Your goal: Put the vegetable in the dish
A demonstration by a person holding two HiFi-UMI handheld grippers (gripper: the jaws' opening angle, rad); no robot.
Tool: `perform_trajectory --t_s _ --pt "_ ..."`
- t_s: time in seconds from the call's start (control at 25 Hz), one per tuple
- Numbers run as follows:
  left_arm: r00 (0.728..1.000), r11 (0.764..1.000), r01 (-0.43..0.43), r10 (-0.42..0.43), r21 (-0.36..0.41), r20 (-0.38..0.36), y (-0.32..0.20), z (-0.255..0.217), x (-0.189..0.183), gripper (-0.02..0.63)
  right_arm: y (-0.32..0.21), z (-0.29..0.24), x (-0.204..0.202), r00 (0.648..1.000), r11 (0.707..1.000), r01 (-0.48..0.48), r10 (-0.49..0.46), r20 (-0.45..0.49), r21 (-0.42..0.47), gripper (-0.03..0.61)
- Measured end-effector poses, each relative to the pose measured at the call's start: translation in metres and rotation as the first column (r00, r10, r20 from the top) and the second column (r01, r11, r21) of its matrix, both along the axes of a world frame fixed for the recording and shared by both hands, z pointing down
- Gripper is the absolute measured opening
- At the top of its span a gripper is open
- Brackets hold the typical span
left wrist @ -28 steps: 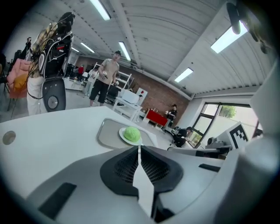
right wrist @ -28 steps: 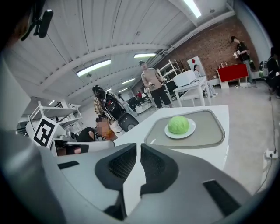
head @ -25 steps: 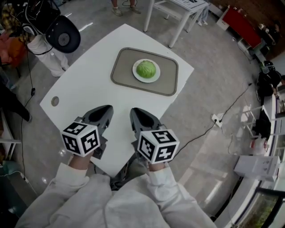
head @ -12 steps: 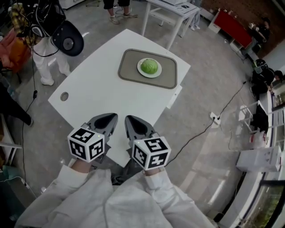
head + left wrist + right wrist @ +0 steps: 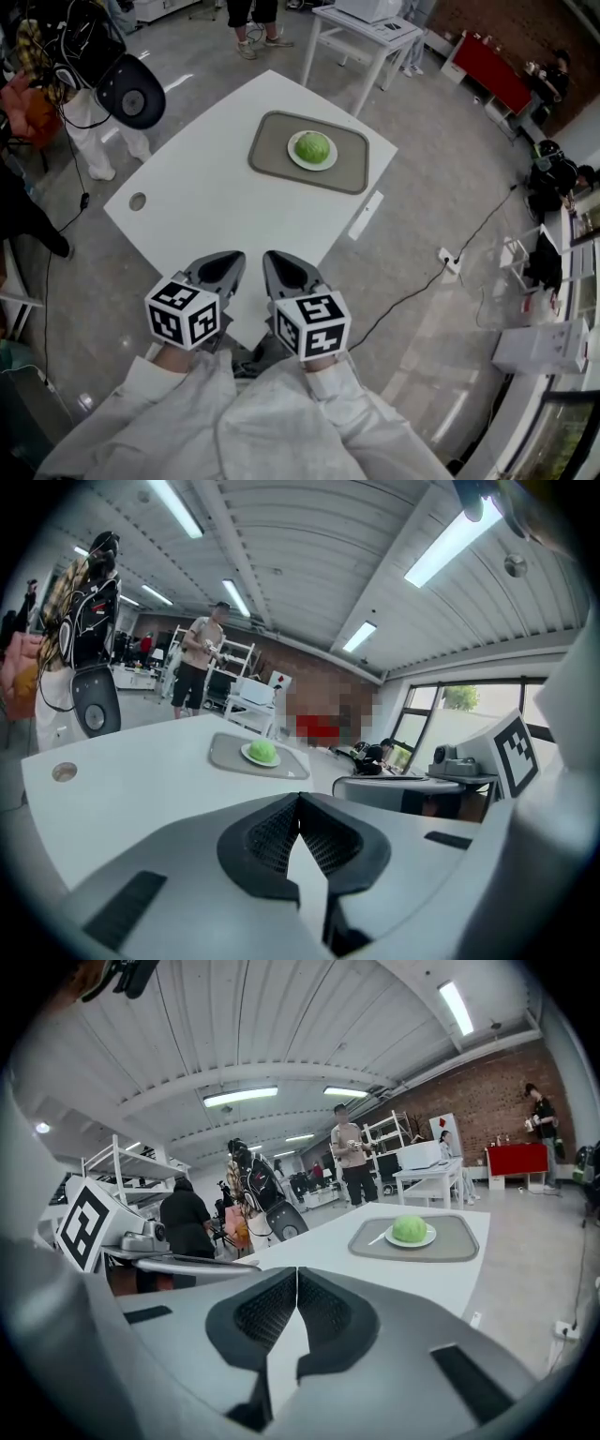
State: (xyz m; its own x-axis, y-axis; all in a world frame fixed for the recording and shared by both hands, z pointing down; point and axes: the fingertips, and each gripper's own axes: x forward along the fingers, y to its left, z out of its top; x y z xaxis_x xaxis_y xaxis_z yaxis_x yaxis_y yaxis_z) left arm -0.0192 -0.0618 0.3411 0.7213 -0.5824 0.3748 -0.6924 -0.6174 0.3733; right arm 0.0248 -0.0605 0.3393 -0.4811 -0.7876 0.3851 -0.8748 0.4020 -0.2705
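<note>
A green cabbage (image 5: 312, 146) rests on a small white dish (image 5: 296, 156) in the middle of a grey tray (image 5: 352, 164) at the far side of the white table (image 5: 206, 202). The same cabbage (image 5: 262, 752) shows far off in the left gripper view, and the cabbage (image 5: 409, 1228) on its dish also appears in the right gripper view. My left gripper (image 5: 217, 269) and right gripper (image 5: 284, 270) hover side by side at the table's near edge, well short of the tray. Both are shut with nothing between the jaws.
A round hole (image 5: 138, 201) sits near the table's left corner. A black round device (image 5: 131, 91) on a stand is beyond the left edge. A second white table (image 5: 370, 23) stands farther back. Cables (image 5: 441, 253) run across the floor to the right. People stand at the back.
Both grippers have drawn back toward the near table edge, and the table with the tray looks farther away. The jaws stay shut and the cabbage has not moved.
</note>
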Motion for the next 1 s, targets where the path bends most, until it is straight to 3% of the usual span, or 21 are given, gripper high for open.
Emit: perform_trajectory --t_s 0.28,0.52,1.0 --pt "1.0 1.0 0.015 -0.015 -0.001 -0.02 -0.075 -0.001 -0.015 0.008 -0.069 -0.002 -0.017 1.0 1.0 0.017 -0.017 0.026 0.016 0.014" --pt "0.998 0.999 0.049 -0.049 0.002 -0.028 -0.006 -0.005 0.018 0.008 -0.001 -0.003 0.008 0.996 0.996 0.08 -0.081 0.028 0.029 0.014" --pt "0.999 0.998 0.054 -0.054 0.023 -0.002 -0.009 -0.012 0.019 0.008 -0.005 -0.006 0.015 0.997 0.997 0.075 -0.074 -0.014 0.035 0.012"
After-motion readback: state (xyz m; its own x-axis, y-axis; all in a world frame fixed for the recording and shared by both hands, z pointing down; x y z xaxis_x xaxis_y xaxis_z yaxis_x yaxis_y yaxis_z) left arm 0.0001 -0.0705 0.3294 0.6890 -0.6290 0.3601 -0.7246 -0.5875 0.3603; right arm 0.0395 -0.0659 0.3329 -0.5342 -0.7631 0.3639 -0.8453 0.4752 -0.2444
